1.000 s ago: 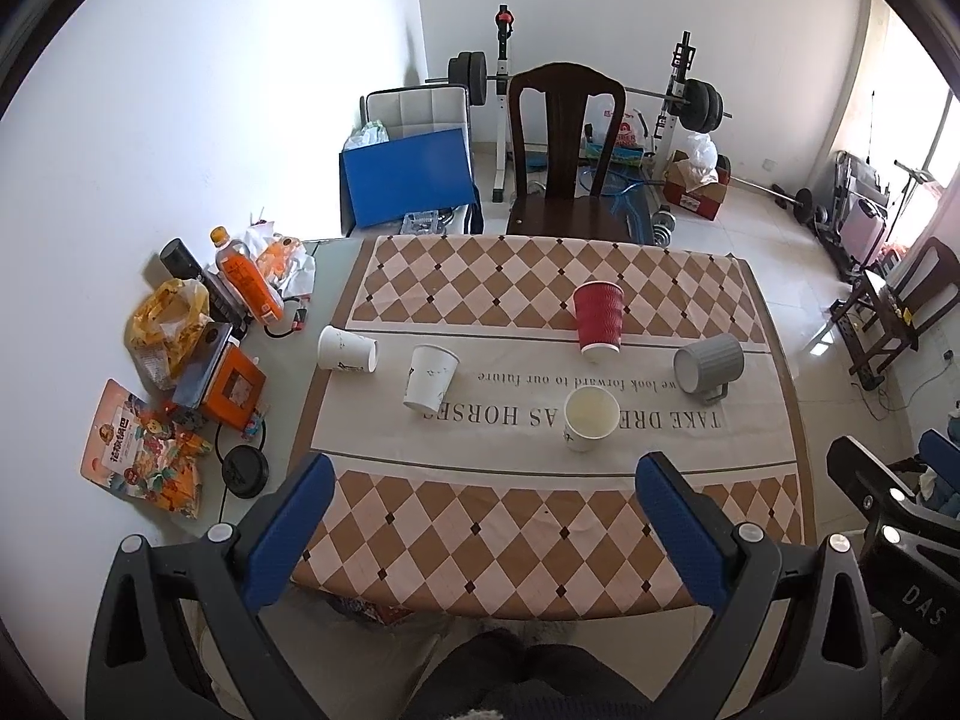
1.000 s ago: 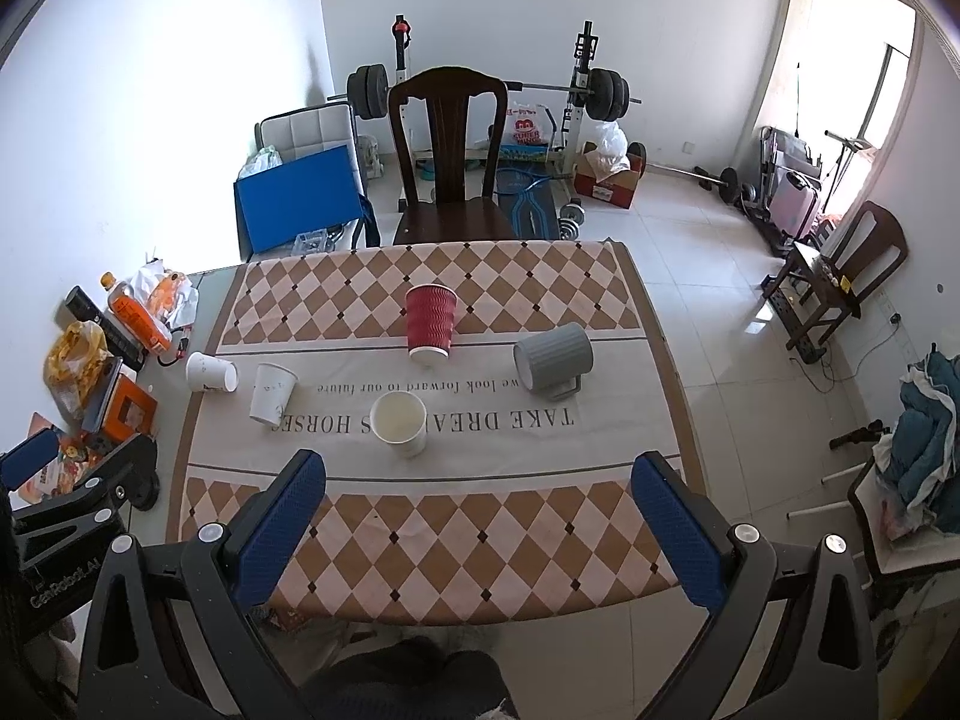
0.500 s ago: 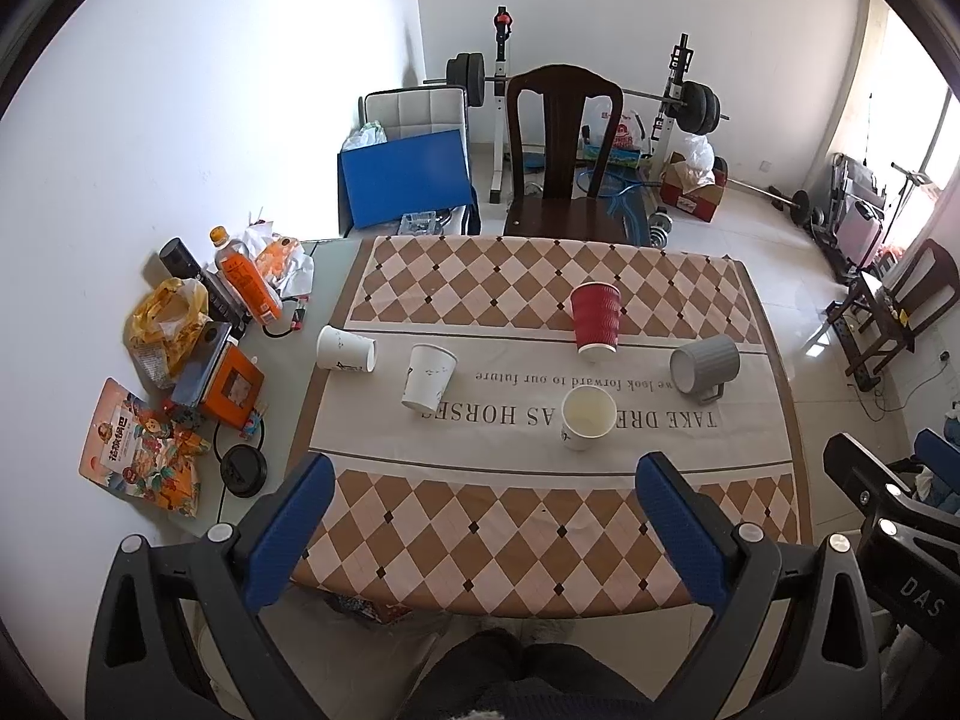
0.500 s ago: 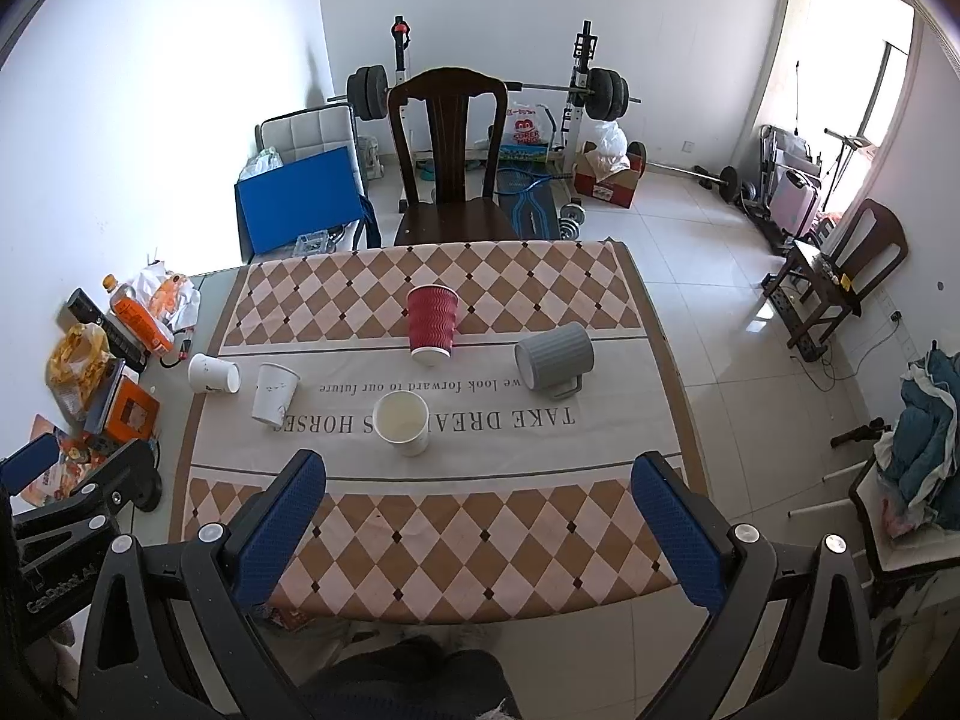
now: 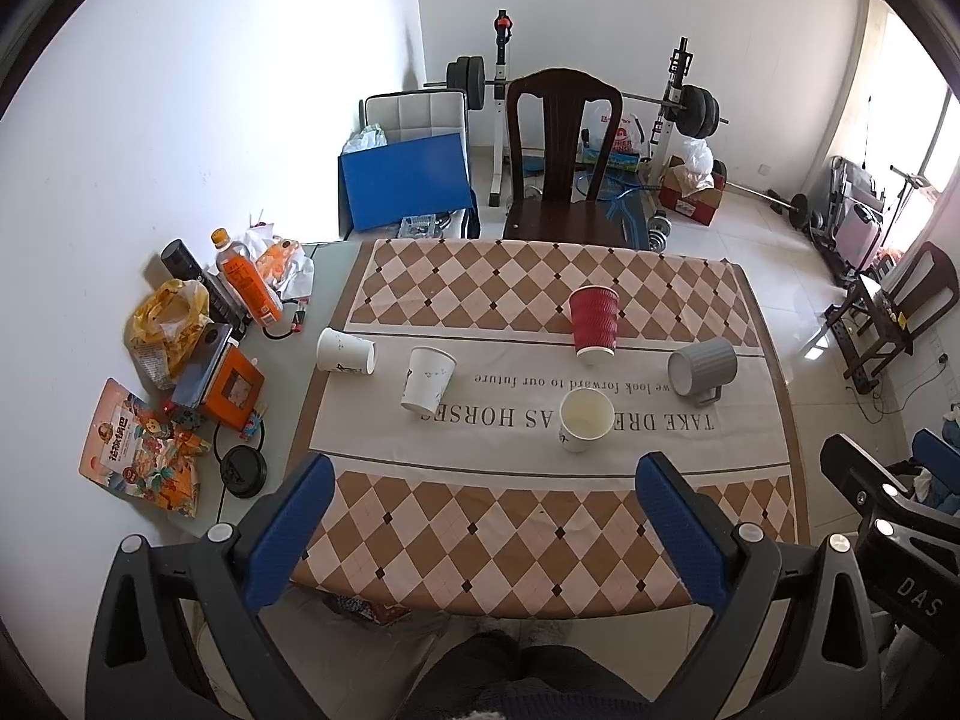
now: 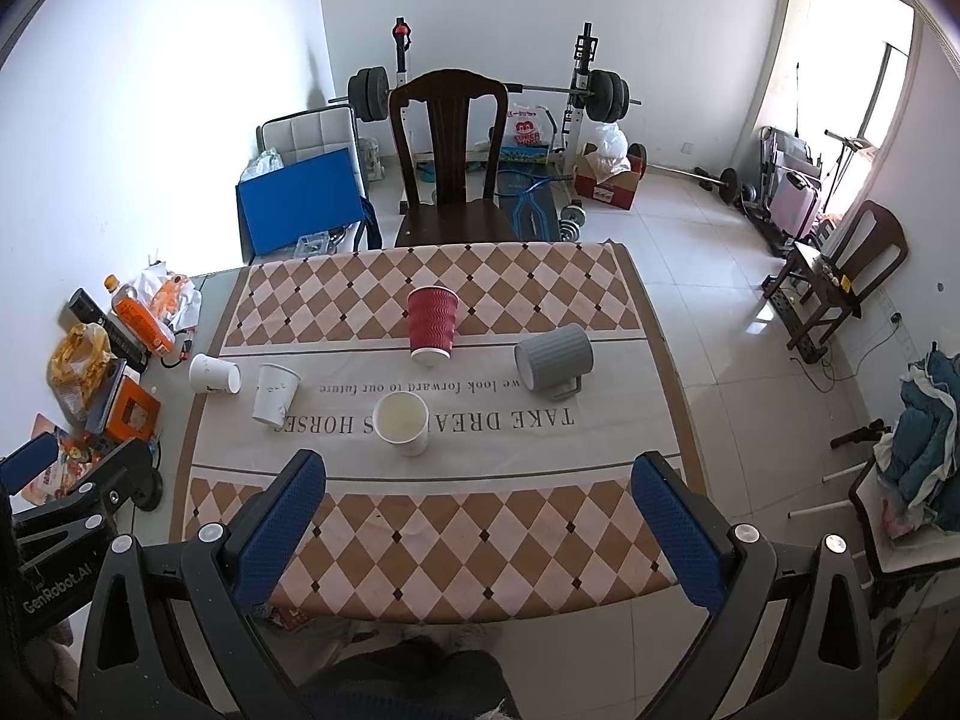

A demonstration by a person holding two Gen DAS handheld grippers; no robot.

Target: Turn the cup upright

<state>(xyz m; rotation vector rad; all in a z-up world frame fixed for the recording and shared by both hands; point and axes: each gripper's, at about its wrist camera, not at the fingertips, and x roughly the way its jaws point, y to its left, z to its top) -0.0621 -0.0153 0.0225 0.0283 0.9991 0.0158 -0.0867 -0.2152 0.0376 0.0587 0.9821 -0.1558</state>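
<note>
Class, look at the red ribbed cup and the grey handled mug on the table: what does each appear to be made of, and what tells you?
Red ribbed cup: likely paper with a matte, wavy corrugated sleeve and a thin white rim; it stands rim-down.
Grey handled mug: probably ceramic, possibly plastic; matte fluted wall, thick and rigid, with a moulded handle; it lies on its side.

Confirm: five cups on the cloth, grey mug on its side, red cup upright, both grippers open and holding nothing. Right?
Not quite. The red cup is upside down, its rim on the cloth; the right wrist view shows its closed base on top. The rest holds: five cups, the grey mug on its side, the left gripper and right gripper open and empty.
</note>
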